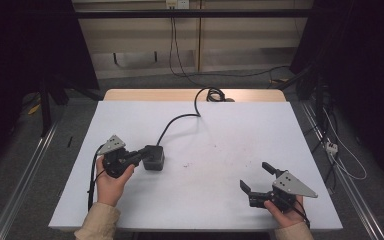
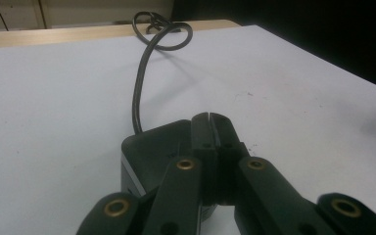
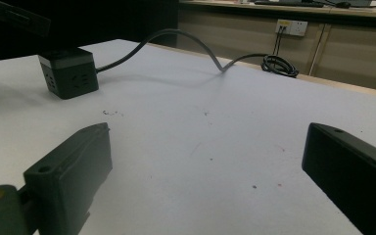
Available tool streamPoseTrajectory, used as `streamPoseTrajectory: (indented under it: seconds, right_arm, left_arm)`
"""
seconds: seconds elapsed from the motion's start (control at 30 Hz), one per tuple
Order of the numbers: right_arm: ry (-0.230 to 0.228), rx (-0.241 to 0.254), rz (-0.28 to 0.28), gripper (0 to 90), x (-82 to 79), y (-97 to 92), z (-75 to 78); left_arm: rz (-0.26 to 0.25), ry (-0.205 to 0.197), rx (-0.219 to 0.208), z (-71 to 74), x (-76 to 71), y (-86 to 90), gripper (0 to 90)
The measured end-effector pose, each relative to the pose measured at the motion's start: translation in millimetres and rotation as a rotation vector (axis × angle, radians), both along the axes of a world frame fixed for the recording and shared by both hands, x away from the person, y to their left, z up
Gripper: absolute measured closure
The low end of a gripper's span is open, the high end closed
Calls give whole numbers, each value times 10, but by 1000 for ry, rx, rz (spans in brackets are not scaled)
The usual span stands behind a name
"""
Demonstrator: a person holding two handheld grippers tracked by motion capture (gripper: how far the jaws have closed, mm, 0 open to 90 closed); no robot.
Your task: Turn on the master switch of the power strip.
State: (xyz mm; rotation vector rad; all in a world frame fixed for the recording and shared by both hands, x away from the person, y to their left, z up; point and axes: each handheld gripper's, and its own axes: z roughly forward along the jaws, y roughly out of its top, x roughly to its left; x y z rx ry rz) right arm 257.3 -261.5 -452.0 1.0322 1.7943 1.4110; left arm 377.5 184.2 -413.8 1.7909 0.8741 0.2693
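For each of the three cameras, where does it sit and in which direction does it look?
High view: above the person's side, looking forward and down on the table; both hands show, left gripper and right gripper.
Left gripper view: rides the left gripper, jaws together over the black cube, facing along its cable.
Right gripper view: rides the right gripper, jaws wide apart, facing across the table to the cube.
All three share the cube and cable.
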Motion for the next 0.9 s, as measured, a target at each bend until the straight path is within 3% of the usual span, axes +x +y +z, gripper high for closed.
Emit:
streamPoseTrajectory:
  seconds: [0.9]
  right_arm:
    - [-5,-3,5,39,-5,-2,6]
  left_arm:
    - [-7,19,39,-39,12,-38,900]
